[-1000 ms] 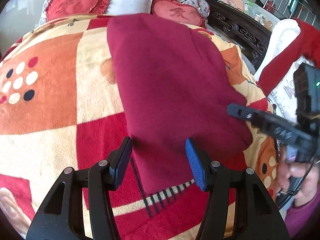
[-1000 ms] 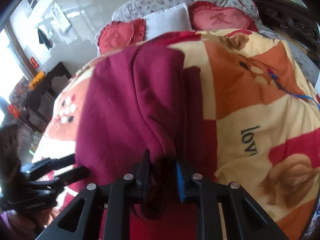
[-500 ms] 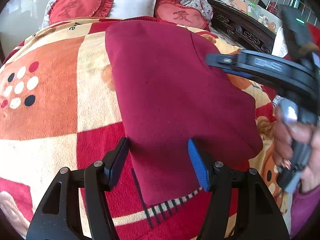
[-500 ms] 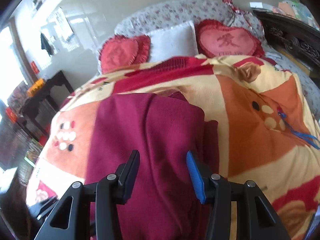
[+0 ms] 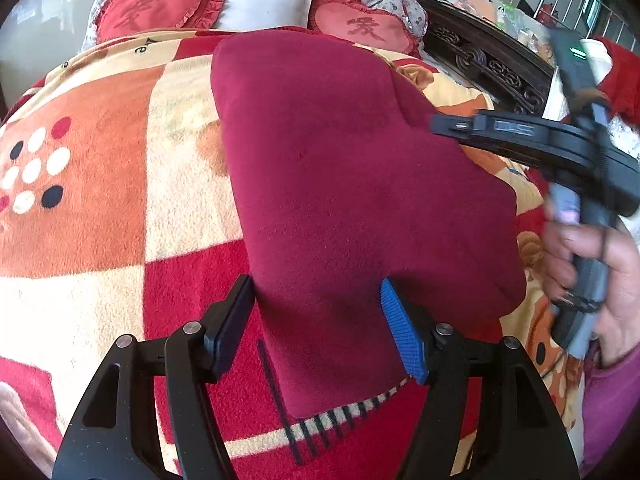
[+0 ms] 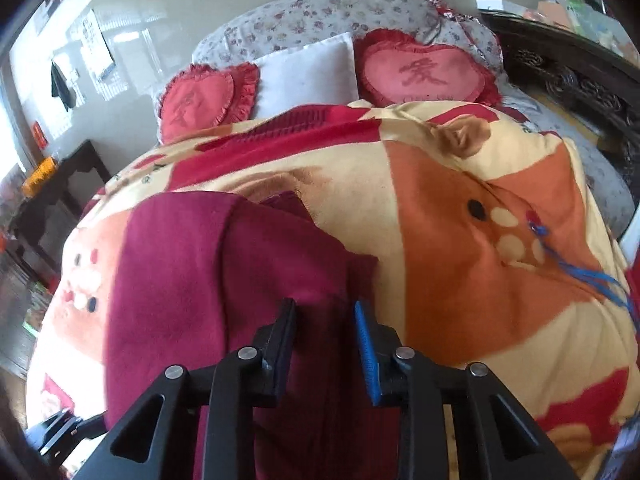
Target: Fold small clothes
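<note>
Maroon garment (image 5: pixel 360 200) folded — flat on blanket (image 5: pixel 100 200).

Daylit room: patterned blanket (image 6: pixel 460 240) on bed, heart cushions (image 6: pixel 424 72), dark carved footboard (image 5: pixel 488 64).

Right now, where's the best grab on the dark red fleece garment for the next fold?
Probably the near hem of the dark red fleece garment, from the near side with the left gripper. That edge lies flat and free on the patterned blanket, and the open fingers already straddle it.
</note>
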The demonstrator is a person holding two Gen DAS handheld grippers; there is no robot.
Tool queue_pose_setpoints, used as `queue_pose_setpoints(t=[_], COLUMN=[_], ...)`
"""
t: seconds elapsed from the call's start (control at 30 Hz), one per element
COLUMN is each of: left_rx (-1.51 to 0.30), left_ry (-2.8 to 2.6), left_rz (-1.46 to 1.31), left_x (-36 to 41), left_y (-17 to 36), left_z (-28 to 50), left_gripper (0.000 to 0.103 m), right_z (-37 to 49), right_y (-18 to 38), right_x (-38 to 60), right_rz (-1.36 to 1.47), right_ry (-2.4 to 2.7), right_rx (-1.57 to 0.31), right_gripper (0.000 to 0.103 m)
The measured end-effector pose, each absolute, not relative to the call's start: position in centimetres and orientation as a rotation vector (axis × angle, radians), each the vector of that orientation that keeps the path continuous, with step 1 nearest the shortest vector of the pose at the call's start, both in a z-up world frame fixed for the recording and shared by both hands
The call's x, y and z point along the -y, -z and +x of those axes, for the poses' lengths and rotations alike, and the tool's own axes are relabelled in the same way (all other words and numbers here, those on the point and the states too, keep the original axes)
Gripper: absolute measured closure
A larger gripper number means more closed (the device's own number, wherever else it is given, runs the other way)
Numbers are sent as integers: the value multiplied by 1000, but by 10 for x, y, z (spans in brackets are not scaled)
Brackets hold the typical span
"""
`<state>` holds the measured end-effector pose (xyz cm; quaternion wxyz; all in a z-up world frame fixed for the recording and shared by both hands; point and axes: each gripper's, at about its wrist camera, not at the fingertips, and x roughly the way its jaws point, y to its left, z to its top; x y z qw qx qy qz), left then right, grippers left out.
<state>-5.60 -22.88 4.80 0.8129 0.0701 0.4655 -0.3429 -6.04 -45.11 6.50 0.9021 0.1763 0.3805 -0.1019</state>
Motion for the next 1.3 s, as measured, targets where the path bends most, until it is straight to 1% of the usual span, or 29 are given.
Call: queue_pose_setpoints(t=[0.13,0.27,0.3,0.33,0.37,0.43,0.47,0.5,0.53,0.6,0.7,0.77,0.8,0.87,0.93,0.97,1.0,1.03,1.07,1.1,1.13,1.17,1.3], left_rx=[-996,-994,-999,-1007,-1010,-1008,-998,-987,-983,-1003,-1053,-1059,-1061,-1073,-1089,-1092,-1093,-1091,-1085,-1069,-1060,-1048,-1017], left_ry=[725,718,719,727,737,765,779,789,791,799,825,838,847,861,866,868,870,870,871,871,872,875,889], left_rz=[140,141,140,131,119,66,39,15,-1,-44,-89,-83,-84,-91,-99,-102,-106,-106,-103,-87,-79,-67,-63], left_x=[228,229,228,226,224,216,212,209,208,208,214,219,221,227,231,233,233,232,231,229,227,224,196], left_y=[-47,-47,-48,-51,-53,-60,-63,-66,-67,-64,-54,-47,-45,-40,-35,-35,-36,-38,-40,-45,-48,-53,-81], left_z=[-58,-60,-60,-60,-59,-54,-52,-48,-45,-35,-25,-21,-21,-18,-15,-15,-15,-15,-16,-19,-21,-25,-45], left_gripper=[37,37,37,37,37,37,37,36,32,31,30,24,23,20,20,20,20,23,29,32,38,42,43], right_z=[-92,-99,-99,-101,-105,-113,-115,-117,-117,-112,-100,-93,-89,-81,-73,-71,-70,-70,-71,-71,-74,-78,-95], right_y=[-73,-47,-40,-39,-40,-44,-44,-43,-42,-36,-23,-17,-13,-7,-3,-4,-6,-12,-17,-20,-25,-32,-56], right_x=[440,429,433,438,446,457,460,464,465,467,469,472,473,473,469,466,461,453,448,445,442,438,414], right_rz=[367,307,326,363,410,467,486,513,529,561,598,644,675,708,720,711,694,655,632,627,631,644,644], right_ry=[167,200,195,193,196,185,178,156,133,81,19,-23,-57,-87,-107,-110,-115,-96,-89,-91,-100,-121,-185], right_rx=[-768,-844,-846,-831,-819,-766,-746,-728,-723,-726,-725,-718,-713,-719,-736,-740,-741,-744,-748,-750,-744,-733,-713], right_gripper=[74,72,69,62,59,45,41,30,25,24,19,18,17,16,16,18,30,37,41,46,50,51,52])
